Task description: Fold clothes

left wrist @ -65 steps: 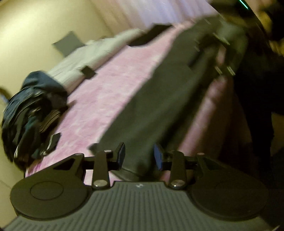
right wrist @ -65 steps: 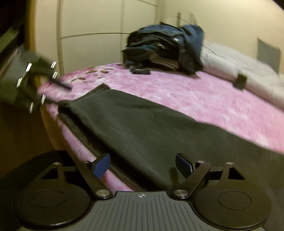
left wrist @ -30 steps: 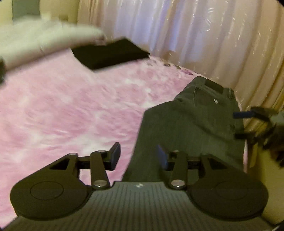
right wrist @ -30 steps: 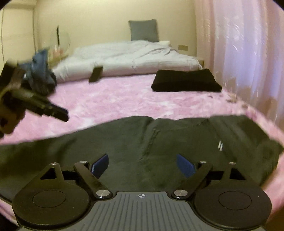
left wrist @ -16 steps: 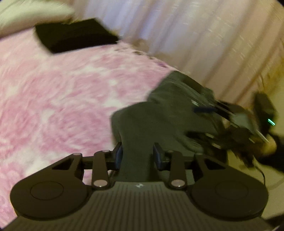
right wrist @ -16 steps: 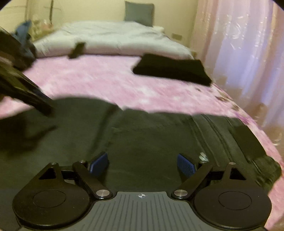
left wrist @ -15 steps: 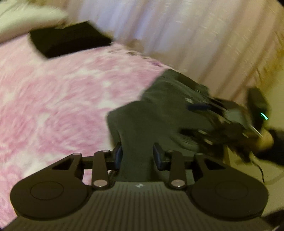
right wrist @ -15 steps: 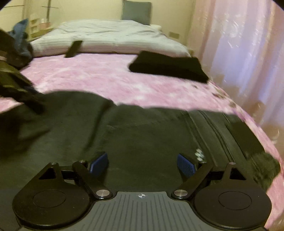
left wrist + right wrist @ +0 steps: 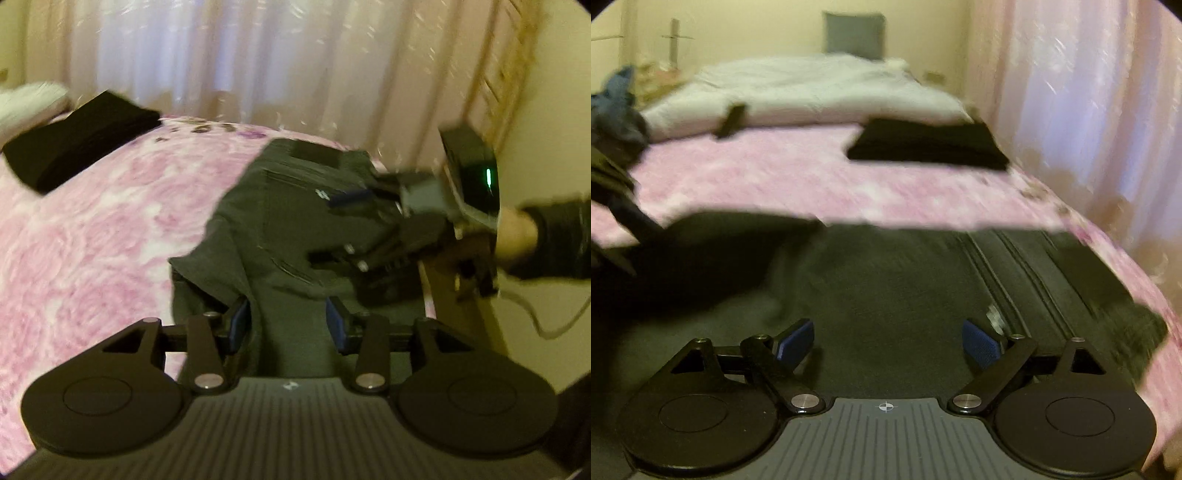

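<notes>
Dark grey trousers [image 9: 295, 206] lie on the pink bedspread [image 9: 92, 240], waistband toward the curtain. My left gripper [image 9: 287, 325] is shut on a bunched trouser leg and holds it lifted over the upper part of the trousers. My right gripper [image 9: 888, 341] is open and empty, low over the trousers [image 9: 905, 288] near the waistband. The right gripper also shows in the left wrist view [image 9: 373, 221], above the seat of the trousers.
A folded black garment [image 9: 927, 144] lies further up the pink bedspread [image 9: 812, 181]; it also shows in the left wrist view [image 9: 77, 136]. A pile of blue clothes [image 9: 617, 107] sits at the left. A white duvet [image 9: 798, 88] and curtains [image 9: 1089, 92] bound the bed.
My left gripper closed on the trouser leg and carried it toward the waistband end. My right gripper moved along the trousers to the waistband, staying open.
</notes>
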The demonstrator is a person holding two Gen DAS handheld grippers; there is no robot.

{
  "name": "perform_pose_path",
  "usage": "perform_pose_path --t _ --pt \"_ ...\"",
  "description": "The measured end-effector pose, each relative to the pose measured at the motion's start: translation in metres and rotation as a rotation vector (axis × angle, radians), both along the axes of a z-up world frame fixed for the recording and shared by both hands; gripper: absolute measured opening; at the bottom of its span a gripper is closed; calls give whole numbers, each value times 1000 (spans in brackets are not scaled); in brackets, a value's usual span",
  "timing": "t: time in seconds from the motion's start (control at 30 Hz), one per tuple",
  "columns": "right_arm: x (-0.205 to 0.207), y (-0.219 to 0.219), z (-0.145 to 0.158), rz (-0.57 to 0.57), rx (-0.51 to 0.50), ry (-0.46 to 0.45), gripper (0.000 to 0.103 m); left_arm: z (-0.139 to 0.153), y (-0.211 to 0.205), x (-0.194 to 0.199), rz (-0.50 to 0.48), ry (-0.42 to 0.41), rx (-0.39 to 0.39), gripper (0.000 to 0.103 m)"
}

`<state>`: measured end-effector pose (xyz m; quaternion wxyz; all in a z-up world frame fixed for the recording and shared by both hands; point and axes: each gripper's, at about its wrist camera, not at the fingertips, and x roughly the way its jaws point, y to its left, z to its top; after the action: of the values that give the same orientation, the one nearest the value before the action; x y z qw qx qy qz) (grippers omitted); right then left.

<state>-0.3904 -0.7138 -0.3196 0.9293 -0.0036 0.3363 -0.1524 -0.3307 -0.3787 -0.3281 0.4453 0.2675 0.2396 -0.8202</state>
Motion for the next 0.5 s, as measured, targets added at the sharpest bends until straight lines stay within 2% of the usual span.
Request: perform_pose_path --t 0.07,0.2,0.27,0.4,0.5 --pt "3 1 -2 16 -10 8 90 -2 5 -5 -20 -26 -6 43" --pt "7 -5 -19 1 -15 59 90 3 6 14 -5 13 5 43" --pt "3 -5 -19 -1 -33 56 90 8 5 28 8 34 7 45" --pt "-4 -6 -20 -3 -28 41 90 13 -14 75 105 82 -3 49" --pt "-9 -8 -21 -15 -20 29 90 7 -36 98 157 73 6 49"
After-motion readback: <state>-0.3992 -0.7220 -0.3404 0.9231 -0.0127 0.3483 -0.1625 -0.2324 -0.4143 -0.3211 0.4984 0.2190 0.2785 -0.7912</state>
